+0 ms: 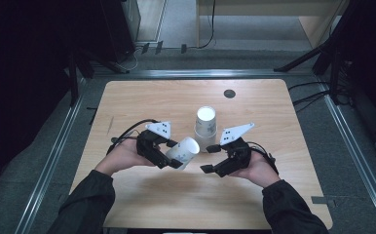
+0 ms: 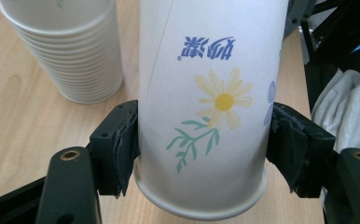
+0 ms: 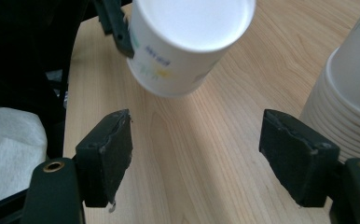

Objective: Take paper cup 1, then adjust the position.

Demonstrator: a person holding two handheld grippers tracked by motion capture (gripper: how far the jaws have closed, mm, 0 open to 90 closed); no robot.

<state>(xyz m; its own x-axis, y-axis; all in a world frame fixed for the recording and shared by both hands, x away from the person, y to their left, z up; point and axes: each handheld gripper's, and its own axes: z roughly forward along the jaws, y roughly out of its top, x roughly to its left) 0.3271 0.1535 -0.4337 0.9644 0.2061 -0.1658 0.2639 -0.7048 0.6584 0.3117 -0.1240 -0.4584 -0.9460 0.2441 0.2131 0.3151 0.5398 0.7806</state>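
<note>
On a wooden table [image 1: 142, 100], the left gripper [image 1: 172, 158] clamps a flower-printed paper cup [image 1: 183, 151] near its rim, tilted off the surface. At its one o'clock stands an upside-down cup stack [image 1: 205, 127]. The right gripper [image 1: 210, 158], at three o'clock, has its jaws apart, nothing between them.

Left hand-held gripper [image 1: 175, 157] clamping tilted paper cup [image 1: 183, 151], right hand-held gripper [image 1: 210, 158] empty, cup stack [image 1: 205, 127] between, wooden desk [image 1: 152, 97]
</note>
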